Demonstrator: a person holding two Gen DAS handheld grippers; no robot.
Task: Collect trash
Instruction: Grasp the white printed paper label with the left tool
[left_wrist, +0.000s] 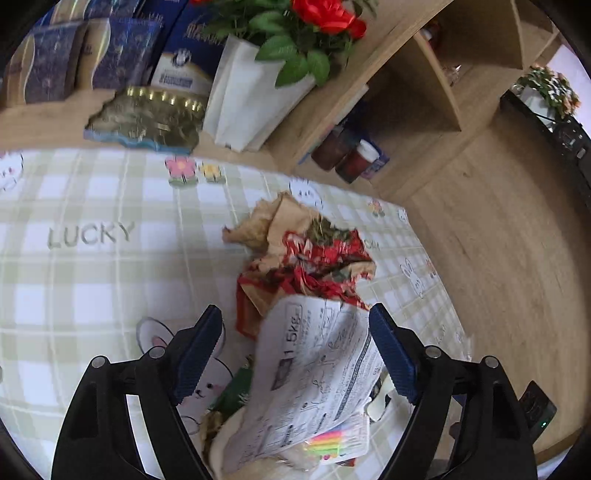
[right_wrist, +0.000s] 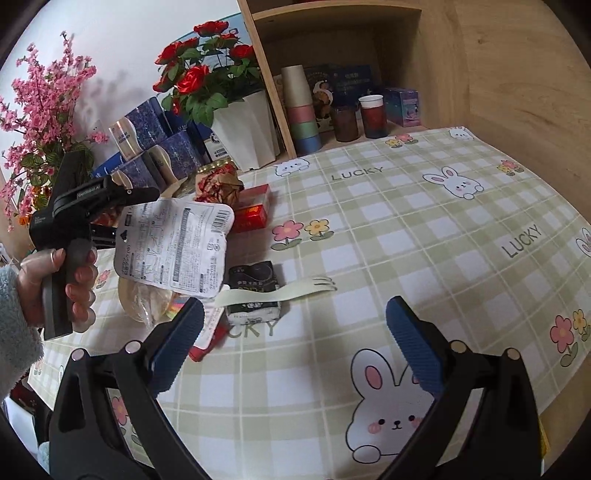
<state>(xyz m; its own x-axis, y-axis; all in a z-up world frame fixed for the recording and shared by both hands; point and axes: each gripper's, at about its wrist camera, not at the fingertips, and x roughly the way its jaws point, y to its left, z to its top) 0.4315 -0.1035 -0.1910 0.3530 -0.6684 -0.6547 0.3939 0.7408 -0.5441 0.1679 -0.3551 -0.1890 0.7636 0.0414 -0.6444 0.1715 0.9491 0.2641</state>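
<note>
The left gripper (left_wrist: 295, 350) has a white printed wrapper (left_wrist: 317, 373) between its fingers (left_wrist: 393, 358); the right-hand blue pad lies against the wrapper's edge, while the left-hand pad stands clear of it, so whether the wrapper is truly gripped I cannot tell from this angle. In the right wrist view the same wrapper (right_wrist: 173, 247) hangs lifted above the counter (right_wrist: 406, 229), next to the left gripper, whose handle a hand (right_wrist: 62, 280) in a fuzzy pale sleeve holds. Under it sits a clear crumpled bag (right_wrist: 147, 299).

Just beyond the wrapper in the left view lies a crumpled brown and red paper wad (left_wrist: 306, 254) on the checked cloth. Nearby on the counter rest a red box (right_wrist: 253, 210), a small dark carton (right_wrist: 255, 291) and a pale plastic fork (right_wrist: 280, 291) laid across the carton's top.

The right gripper (right_wrist: 295, 332) hovers over the cloth with its fingers (right_wrist: 413, 350) spread wide and nothing between them.

A white pot of red roses (right_wrist: 243, 129) stands at the back beside the wooden shelf (right_wrist: 351, 74).
</note>
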